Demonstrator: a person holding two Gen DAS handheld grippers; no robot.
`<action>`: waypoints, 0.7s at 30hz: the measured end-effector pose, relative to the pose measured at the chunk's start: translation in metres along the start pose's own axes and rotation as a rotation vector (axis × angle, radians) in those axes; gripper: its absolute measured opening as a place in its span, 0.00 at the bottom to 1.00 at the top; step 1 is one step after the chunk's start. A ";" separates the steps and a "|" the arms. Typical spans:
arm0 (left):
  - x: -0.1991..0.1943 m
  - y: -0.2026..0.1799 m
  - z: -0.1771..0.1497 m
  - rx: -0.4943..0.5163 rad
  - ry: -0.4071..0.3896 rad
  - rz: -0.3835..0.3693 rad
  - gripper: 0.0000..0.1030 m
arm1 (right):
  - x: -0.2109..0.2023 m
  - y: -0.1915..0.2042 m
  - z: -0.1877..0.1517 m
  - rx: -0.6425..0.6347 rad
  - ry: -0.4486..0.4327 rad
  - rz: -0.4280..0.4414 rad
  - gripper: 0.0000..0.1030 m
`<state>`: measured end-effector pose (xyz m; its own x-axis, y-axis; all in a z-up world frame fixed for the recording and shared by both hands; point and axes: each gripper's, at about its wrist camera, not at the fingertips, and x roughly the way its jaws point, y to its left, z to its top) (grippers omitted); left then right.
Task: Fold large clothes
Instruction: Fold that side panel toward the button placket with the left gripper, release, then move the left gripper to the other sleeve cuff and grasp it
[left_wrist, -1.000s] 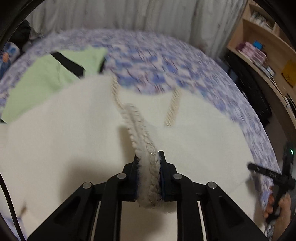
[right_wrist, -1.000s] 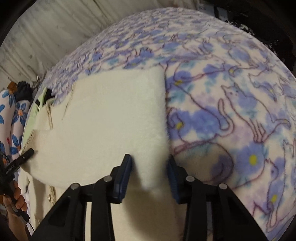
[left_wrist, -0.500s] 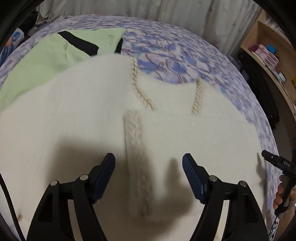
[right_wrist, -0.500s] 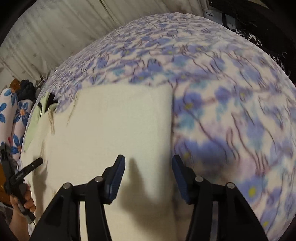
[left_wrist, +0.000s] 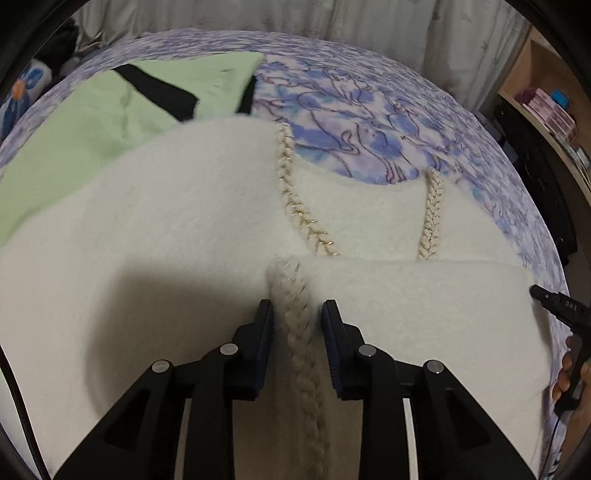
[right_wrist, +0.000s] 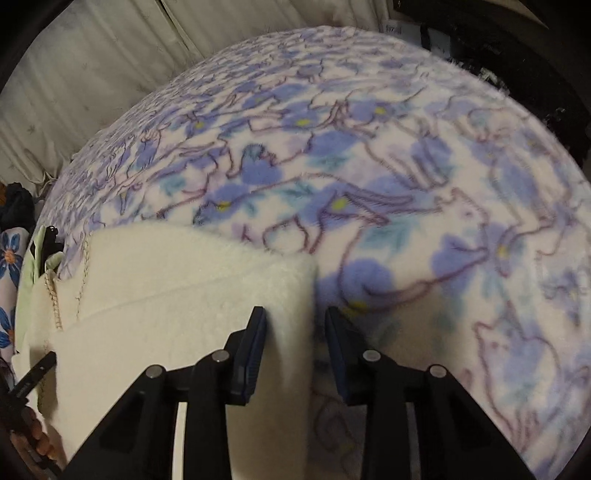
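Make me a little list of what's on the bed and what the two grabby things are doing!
bed cover: fleece blanket with blue flowers and cats
main garment: fluffy white cardigan, partly folded
trim: braided edge
other garment: green top beyond the cardigan
left gripper: jaws closing around the braided edge
right gripper: jaws closing around the cardigan's side edge

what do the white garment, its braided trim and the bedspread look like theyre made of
White garment: thick fuzzy fleece or brushed knit, matte, with a soft hazy nap at its edges.
Braided trim: plaited cream yarn or cord; glinting flecks suggest metallic thread.
Bedspread: plush printed fleece, likely synthetic, with fine fibres standing up along its outline.
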<state>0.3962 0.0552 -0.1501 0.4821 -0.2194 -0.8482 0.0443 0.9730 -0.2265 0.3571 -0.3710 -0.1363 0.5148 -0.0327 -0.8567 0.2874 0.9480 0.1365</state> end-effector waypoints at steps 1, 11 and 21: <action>-0.006 0.000 -0.002 0.000 -0.011 0.024 0.26 | -0.008 0.003 -0.002 -0.009 -0.021 -0.023 0.33; -0.053 -0.065 -0.043 0.122 -0.099 0.020 0.26 | -0.055 0.097 -0.060 -0.202 -0.028 0.190 0.33; -0.033 -0.058 -0.078 0.156 -0.065 0.232 0.27 | -0.035 0.089 -0.095 -0.270 0.036 0.022 0.30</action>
<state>0.3092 0.0002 -0.1466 0.5496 0.0102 -0.8354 0.0583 0.9970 0.0505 0.2876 -0.2554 -0.1417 0.4877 -0.0041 -0.8730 0.0483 0.9986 0.0223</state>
